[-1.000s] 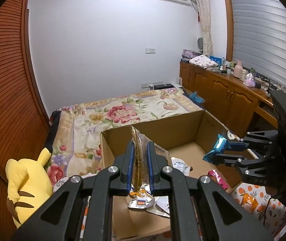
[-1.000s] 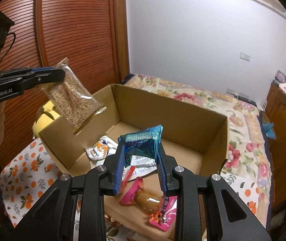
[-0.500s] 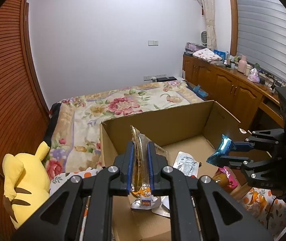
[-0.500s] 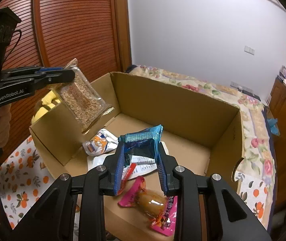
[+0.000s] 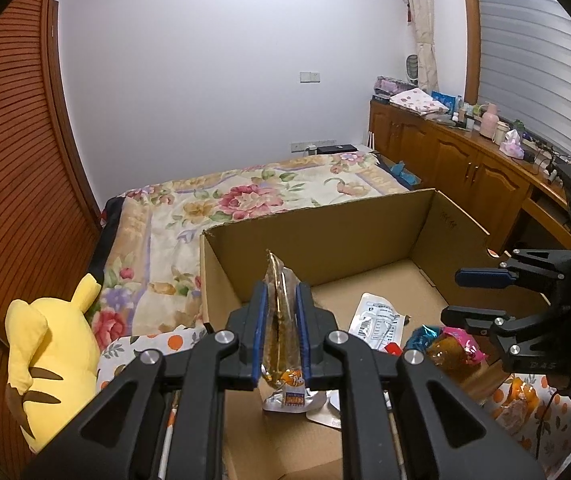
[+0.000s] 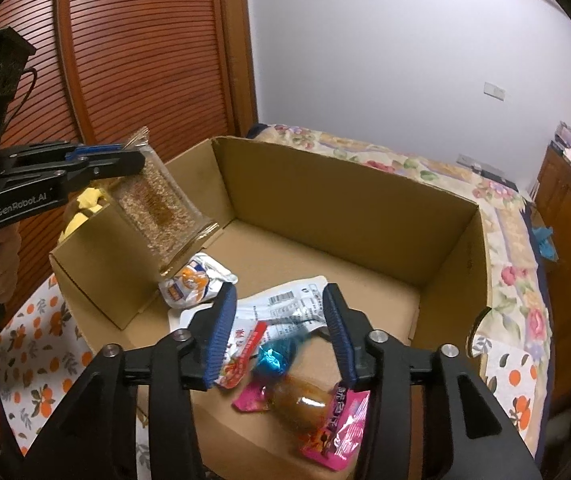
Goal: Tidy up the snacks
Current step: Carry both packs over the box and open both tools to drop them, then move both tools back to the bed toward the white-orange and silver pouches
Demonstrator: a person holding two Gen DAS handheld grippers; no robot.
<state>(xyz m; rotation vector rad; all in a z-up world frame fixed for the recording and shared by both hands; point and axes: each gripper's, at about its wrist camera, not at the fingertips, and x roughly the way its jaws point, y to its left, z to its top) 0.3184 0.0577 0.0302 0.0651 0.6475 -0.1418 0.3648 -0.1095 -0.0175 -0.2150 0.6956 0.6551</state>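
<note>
An open cardboard box (image 6: 349, 208) (image 5: 325, 240) stands on the bed. My left gripper (image 5: 280, 320) (image 6: 125, 160) is shut on a clear packet of brown snack (image 6: 161, 208) (image 5: 281, 320) and holds it above the box's left wall. My right gripper (image 6: 281, 332) (image 5: 457, 296) is open above the box's near side. The blue snack packet (image 6: 275, 354) (image 5: 421, 336) lies below it in the box, blurred, beside a pink packet (image 6: 317, 412), a white pouch (image 6: 285, 304) and a silver-orange packet (image 6: 193, 280).
A yellow plush toy (image 5: 41, 352) lies left of the box. An orange-print cloth (image 6: 33, 344) lies under the box. A floral blanket (image 5: 245, 196) covers the bed behind. Wooden cabinets (image 5: 465, 168) run along the right wall, a slatted wooden door (image 6: 133, 60) on the left.
My right gripper opened and let go of the blue packet, which dropped into the box. Both grippers moved lower over the box; the left still holds its packet.
</note>
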